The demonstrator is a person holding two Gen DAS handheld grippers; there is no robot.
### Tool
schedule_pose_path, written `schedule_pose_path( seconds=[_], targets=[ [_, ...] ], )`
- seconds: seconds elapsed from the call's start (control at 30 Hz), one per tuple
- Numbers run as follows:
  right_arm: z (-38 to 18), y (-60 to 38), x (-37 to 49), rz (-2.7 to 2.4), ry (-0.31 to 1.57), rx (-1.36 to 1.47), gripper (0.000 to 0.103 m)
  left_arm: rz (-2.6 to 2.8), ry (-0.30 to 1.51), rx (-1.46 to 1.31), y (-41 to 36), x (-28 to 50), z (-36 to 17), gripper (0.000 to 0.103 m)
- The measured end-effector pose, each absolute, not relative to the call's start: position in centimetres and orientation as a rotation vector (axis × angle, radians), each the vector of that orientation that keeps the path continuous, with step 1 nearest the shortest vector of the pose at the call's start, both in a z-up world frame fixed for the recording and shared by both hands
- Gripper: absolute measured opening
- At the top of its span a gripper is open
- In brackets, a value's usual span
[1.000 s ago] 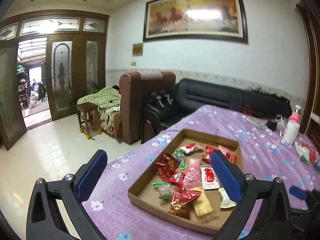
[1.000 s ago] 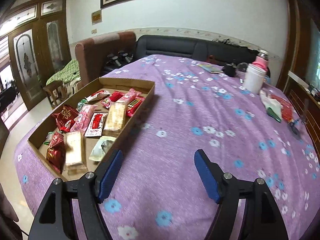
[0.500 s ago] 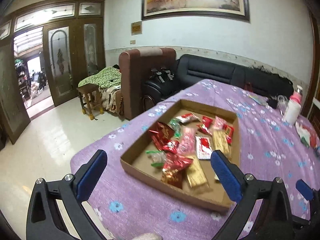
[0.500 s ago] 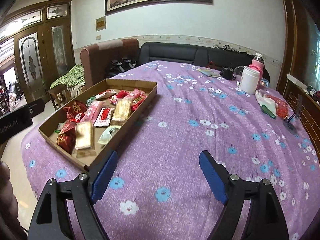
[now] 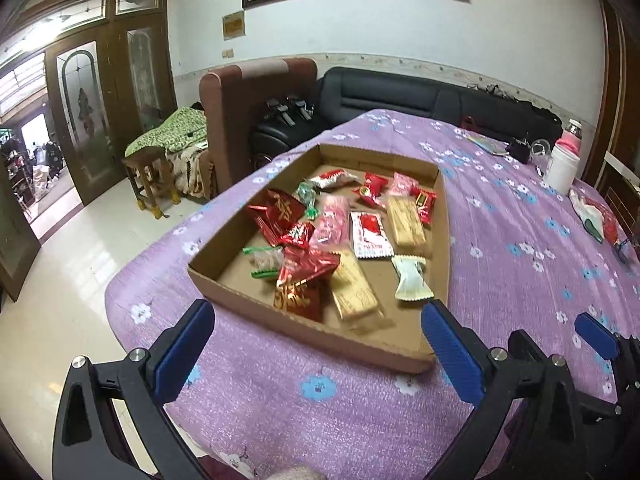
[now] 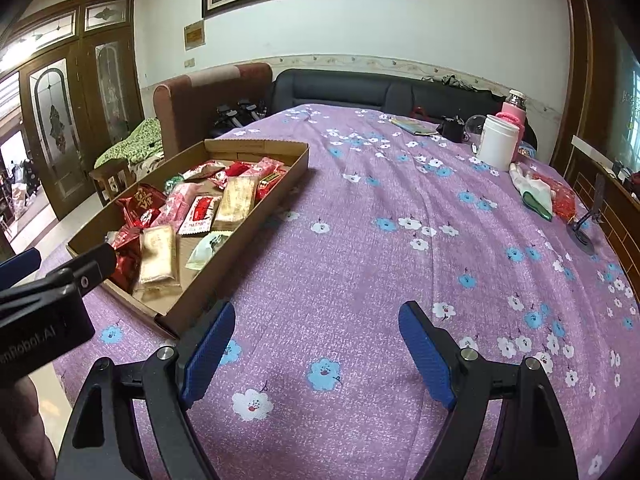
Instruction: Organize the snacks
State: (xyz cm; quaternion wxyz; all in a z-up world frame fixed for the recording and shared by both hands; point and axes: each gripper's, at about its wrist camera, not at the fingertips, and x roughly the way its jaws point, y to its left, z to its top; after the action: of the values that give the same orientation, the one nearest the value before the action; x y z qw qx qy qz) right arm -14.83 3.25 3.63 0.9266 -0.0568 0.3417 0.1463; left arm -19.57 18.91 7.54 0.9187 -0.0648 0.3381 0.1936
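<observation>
Covering nearly the whole scene, a counter (image 6: pixel 400 240) draped in a purple cloth with blue and white flowers fills both wrist views. Toward its left side sits a shallow cardboard tray (image 5: pixel 312 332), open on top, holding a loose scatter of wrapped snacks (image 5: pixel 340 232). Among them are two long golden bars, one near the front (image 5: pixel 354 284) and one further back (image 5: pixel 406 220), a pink packet (image 5: pixel 334 222), a white sachet with red print (image 5: pixel 370 234), a pale green-and-white wrapper (image 5: pixel 410 278) and several crinkled red foil packs (image 5: pixel 308 266).

At the far right of the counter stands a white jar (image 6: pixel 498 142) with a pink flask (image 6: pixel 514 110) just behind it.

Hovering low in front of the tray's near wall, the left claw (image 5: pixel 318 354) has its blue pads spread wide apart with nothing between them. Off to the right of the tray, the right claw (image 6: pixel 316 356) hangs over bare cloth, its left pad just beside the tray's near corner; its jaws have just been opening and now stand wide with nothing between them. From the right wrist view, the left claw's black body shows at the left edge, in front of the tray.
</observation>
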Motion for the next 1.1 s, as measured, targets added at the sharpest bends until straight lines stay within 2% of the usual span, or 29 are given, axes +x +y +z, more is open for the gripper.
schedule_pose_path(
  seconds=[1.1],
  targets=[
    [2.9, 4.5, -14.7, 0.306, 0.728, -0.14, 0.087, 0.356, 0.791, -0.198, 19.9, -18.6, 5.4, 0.103]
  ],
)
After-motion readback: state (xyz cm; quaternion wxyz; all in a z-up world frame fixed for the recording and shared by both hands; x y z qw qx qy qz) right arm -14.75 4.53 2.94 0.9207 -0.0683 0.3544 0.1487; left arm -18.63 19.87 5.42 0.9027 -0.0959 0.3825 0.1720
